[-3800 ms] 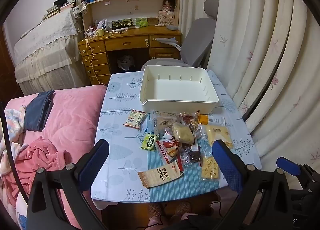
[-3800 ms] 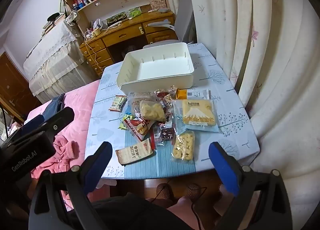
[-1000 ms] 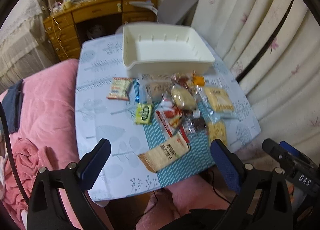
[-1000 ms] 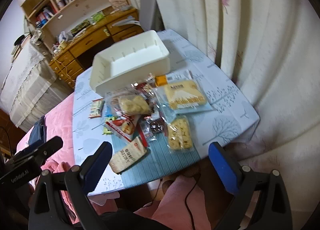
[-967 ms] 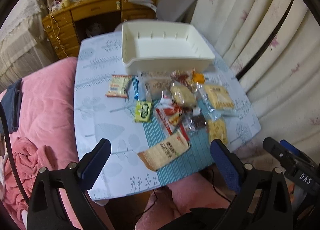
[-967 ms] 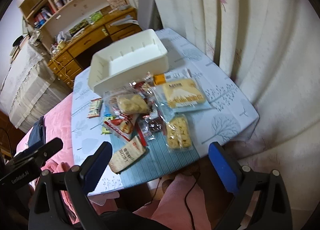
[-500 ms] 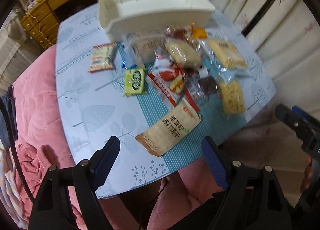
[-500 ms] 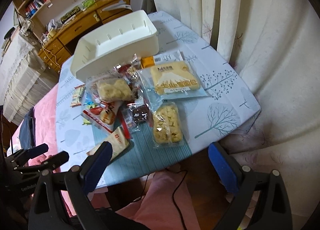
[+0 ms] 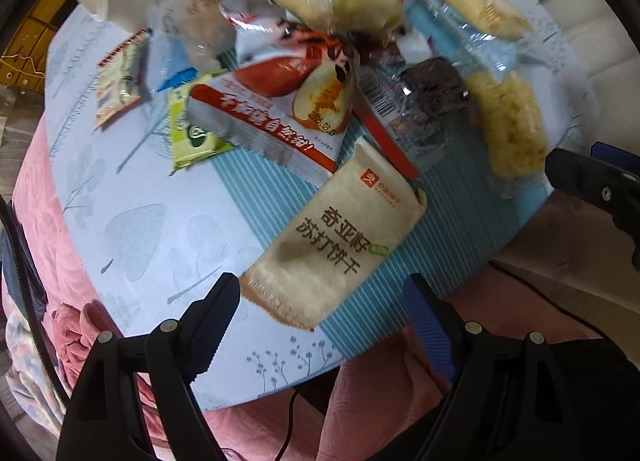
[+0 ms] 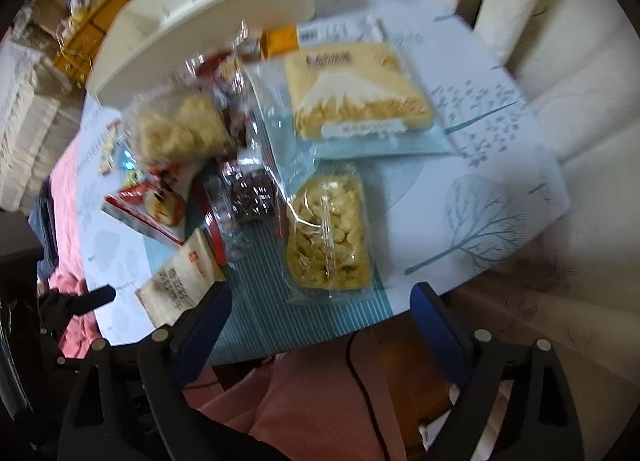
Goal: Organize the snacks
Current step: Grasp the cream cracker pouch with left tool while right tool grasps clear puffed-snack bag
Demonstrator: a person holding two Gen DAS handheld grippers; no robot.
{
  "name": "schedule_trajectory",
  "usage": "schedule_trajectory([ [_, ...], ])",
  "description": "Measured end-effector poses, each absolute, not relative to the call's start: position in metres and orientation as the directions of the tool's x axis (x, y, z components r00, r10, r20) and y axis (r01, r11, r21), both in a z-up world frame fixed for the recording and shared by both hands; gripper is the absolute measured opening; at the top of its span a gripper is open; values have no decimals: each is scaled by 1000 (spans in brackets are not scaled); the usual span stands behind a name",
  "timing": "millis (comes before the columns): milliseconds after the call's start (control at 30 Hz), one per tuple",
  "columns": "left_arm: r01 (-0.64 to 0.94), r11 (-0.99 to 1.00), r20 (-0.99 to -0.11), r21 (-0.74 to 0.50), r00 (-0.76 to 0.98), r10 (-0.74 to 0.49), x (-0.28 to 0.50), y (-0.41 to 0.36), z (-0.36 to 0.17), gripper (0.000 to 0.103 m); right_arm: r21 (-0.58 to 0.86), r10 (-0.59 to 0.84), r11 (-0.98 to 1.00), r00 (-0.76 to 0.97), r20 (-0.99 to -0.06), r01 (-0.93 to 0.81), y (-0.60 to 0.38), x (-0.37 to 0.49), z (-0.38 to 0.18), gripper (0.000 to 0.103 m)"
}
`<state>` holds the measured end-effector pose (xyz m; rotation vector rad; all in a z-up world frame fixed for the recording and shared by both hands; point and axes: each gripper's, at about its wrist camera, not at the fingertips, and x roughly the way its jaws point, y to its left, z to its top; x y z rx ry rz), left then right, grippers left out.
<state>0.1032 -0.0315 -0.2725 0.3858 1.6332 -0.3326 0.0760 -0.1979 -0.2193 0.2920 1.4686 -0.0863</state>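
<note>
Snack packets lie heaped on a blue-patterned tablecloth (image 9: 132,221). My left gripper (image 9: 320,293) points down over a beige cracker packet (image 9: 336,237); the packet's near end lies between the open fingers, which do not touch it. My right gripper (image 10: 322,297) hangs over a clear packet of yellow puffs (image 10: 328,237). Its jaws are closing and the pads stand clear of the packet. A white bin (image 10: 208,1) stands behind the heap. Both views are blurred.
A red-and-white date packet (image 9: 280,101), a green packet (image 9: 192,133), a dark snack (image 9: 432,89) and a mountain-print cake packet (image 10: 356,93) crowd the middle. Pink bedding (image 9: 32,181) lies left, a curtain (image 10: 560,61) right. The table edge and a person's pink-clad legs (image 10: 312,401) are just below.
Both grippers have sunk toward the table and tilted down, so the snacks fill the views. The left jaws have narrowed, and the right ones slightly.
</note>
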Motion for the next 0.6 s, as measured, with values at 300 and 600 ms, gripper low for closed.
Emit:
schedule_trajectory([
  [300, 412, 911, -985, 9, -154, 79, 123, -37, -307, 83, 146, 160, 967, -51, -986, 210, -195, 104, -263, 74],
  [600, 412, 909, -981, -68, -196, 16, 142, -48, -321, 80, 128, 153, 969, -108, -982, 210, -191, 125, -283, 65],
])
